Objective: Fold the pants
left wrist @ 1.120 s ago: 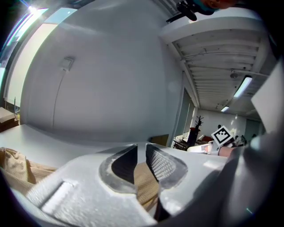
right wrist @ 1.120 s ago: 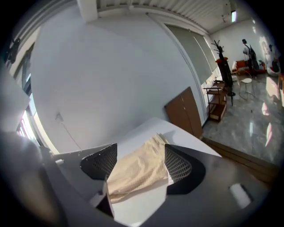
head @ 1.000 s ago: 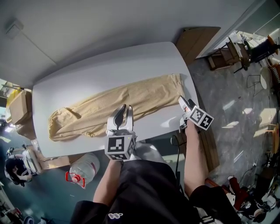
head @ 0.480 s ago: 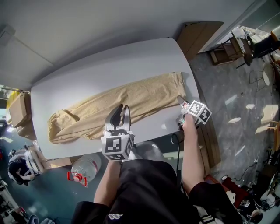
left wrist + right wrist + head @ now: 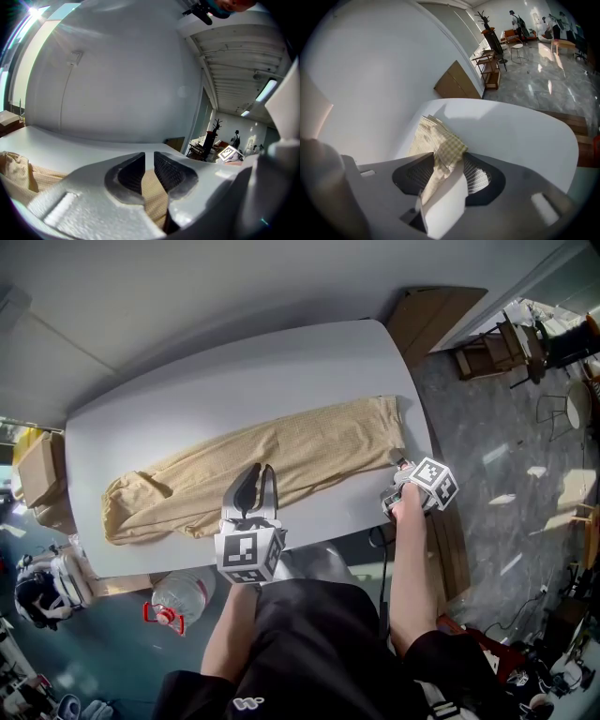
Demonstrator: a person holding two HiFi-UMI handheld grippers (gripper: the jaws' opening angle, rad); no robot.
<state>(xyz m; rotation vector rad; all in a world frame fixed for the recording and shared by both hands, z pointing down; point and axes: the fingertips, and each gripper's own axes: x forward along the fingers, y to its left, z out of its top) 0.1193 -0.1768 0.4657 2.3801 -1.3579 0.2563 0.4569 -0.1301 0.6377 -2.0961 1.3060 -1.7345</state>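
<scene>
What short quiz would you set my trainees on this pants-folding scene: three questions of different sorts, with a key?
1. True or false: the tan pants lie stretched out on the white table.
2. What lies between the jaws of the right gripper? A) a bottle cap B) a corner of the pants C) nothing
3. Which gripper hangs over the pants' near edge, about midway along?
Key: 1 true. 2 B; those jaws have just been closing, with the corner between them. 3 the left gripper, its jaws slightly apart.
</scene>
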